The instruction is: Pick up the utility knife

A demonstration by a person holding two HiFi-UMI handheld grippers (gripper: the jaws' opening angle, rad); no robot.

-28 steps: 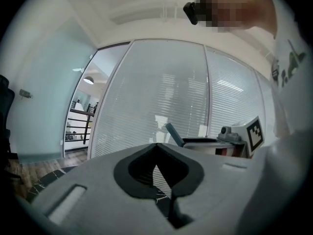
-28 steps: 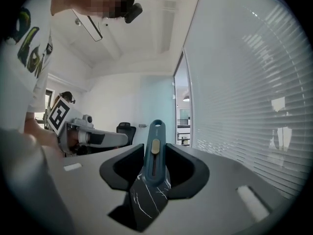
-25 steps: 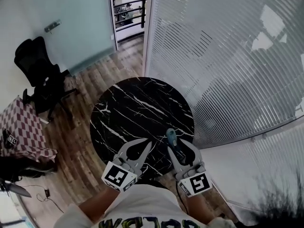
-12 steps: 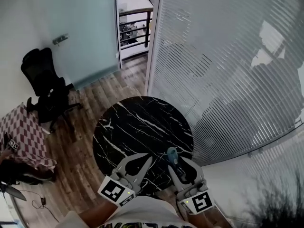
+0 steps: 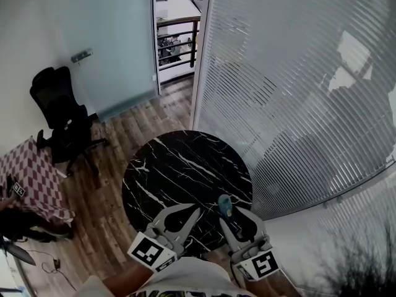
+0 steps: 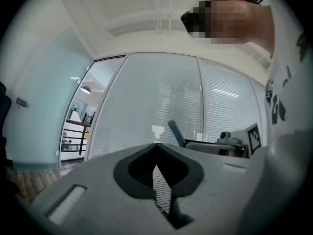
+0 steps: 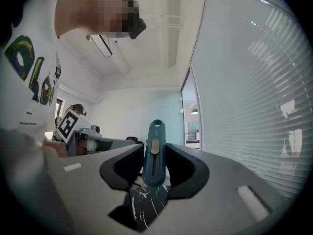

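Grips the utility knife [image 7: 154,153] upright between the jaws of the right gripper [image 5: 232,214], pinching its flat sides. Holds it clear above the near edge of the marble table [image 5: 179,166]. Shows the left gripper [image 6: 156,148] with jaws pressed together, empty. Judged complete as a pick-up; leaves nothing but maintaining the grip.

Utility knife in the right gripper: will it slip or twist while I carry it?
Probably rigid: the utility knife stands straight in the right gripper. Its smooth body could slip. Its end sticks past the jaws and might pivot if bumped.
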